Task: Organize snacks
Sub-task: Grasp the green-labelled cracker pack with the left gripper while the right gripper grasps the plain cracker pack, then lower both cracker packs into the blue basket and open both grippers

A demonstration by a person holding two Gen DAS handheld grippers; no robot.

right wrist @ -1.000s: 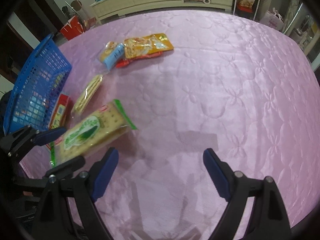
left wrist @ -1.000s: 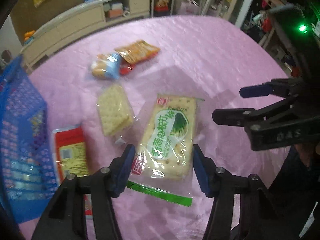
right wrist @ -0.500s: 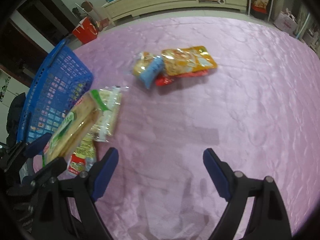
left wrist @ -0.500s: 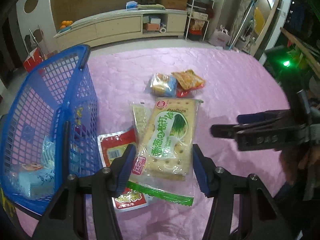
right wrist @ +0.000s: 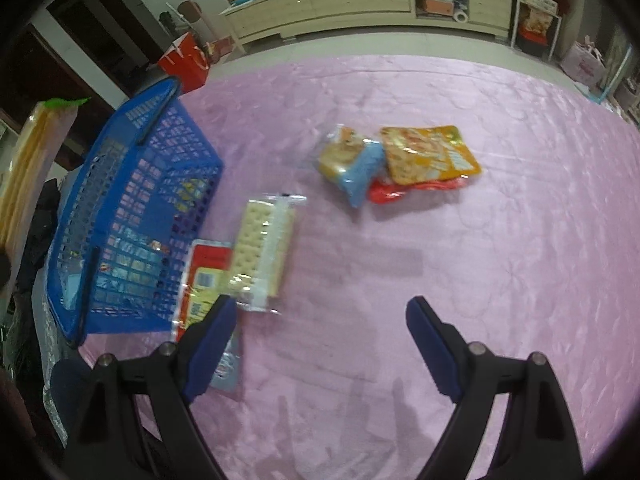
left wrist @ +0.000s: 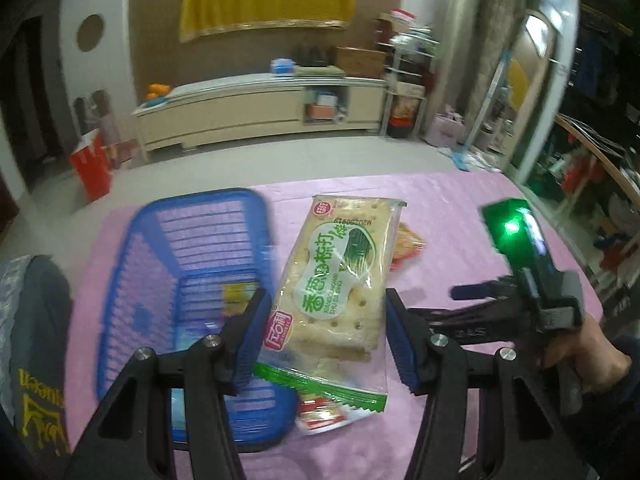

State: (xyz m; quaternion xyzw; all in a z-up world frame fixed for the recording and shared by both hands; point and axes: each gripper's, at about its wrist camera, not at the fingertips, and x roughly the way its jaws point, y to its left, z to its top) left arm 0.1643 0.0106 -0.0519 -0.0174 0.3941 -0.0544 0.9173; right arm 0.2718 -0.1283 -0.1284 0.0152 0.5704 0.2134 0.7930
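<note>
My left gripper (left wrist: 326, 340) is shut on a green-label cracker pack (left wrist: 340, 280) and holds it raised above the pink table, beside the blue basket (left wrist: 192, 248). The pack's edge shows at the far left of the right wrist view (right wrist: 36, 152). My right gripper (right wrist: 320, 344) is open and empty over the pink cloth. On the table lie a clear cracker pack (right wrist: 266, 240), a red and yellow pack (right wrist: 204, 280), a blue-wrapped snack (right wrist: 352, 168) and an orange pack (right wrist: 428, 152).
The blue basket (right wrist: 132, 216) stands at the table's left edge and holds several snacks. The right gripper appears in the left wrist view (left wrist: 520, 300) with a green light. A cabinet (left wrist: 260, 116) stands beyond the table.
My left gripper has lifted the green-label cracker pack higher and tilted upward near the basket. The right gripper stayed open over the table.
</note>
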